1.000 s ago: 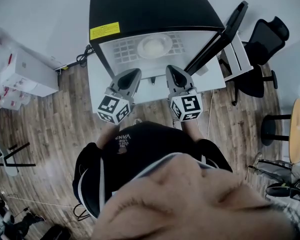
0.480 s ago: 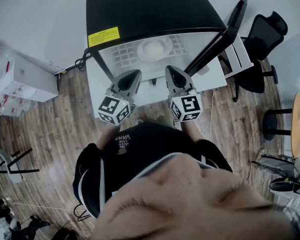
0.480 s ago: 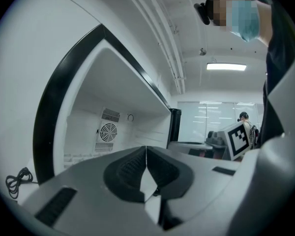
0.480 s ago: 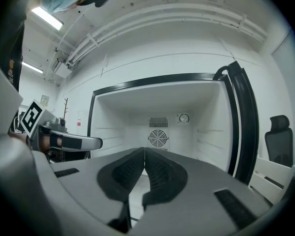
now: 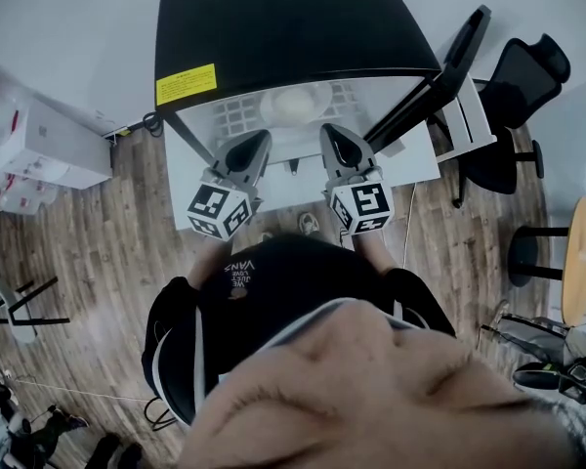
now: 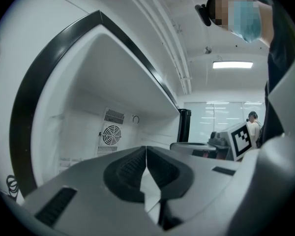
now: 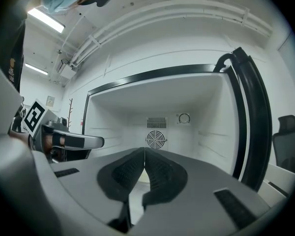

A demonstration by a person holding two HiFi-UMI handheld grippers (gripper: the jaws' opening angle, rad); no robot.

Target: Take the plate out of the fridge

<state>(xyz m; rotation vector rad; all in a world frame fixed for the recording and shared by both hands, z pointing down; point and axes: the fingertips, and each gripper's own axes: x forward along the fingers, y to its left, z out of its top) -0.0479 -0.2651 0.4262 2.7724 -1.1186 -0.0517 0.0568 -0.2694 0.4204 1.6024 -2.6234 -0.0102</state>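
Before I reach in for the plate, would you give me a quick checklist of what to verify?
1. Fridge door open: ok.
2. Plate visible on the shelf: ok.
3. Left gripper open for a grasp: not ok, jaws shut, empty.
4. Right gripper open for a grasp: not ok, jaws shut, empty.
5. Both grippers aimed into the fridge: ok.
6. Free path to the plate's rim: cannot tell.

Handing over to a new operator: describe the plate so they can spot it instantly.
Find the black-topped fridge with its door swung open. Inside, on the white grid shelf, sits the plate. It is the only round, pale dish on that shelf.
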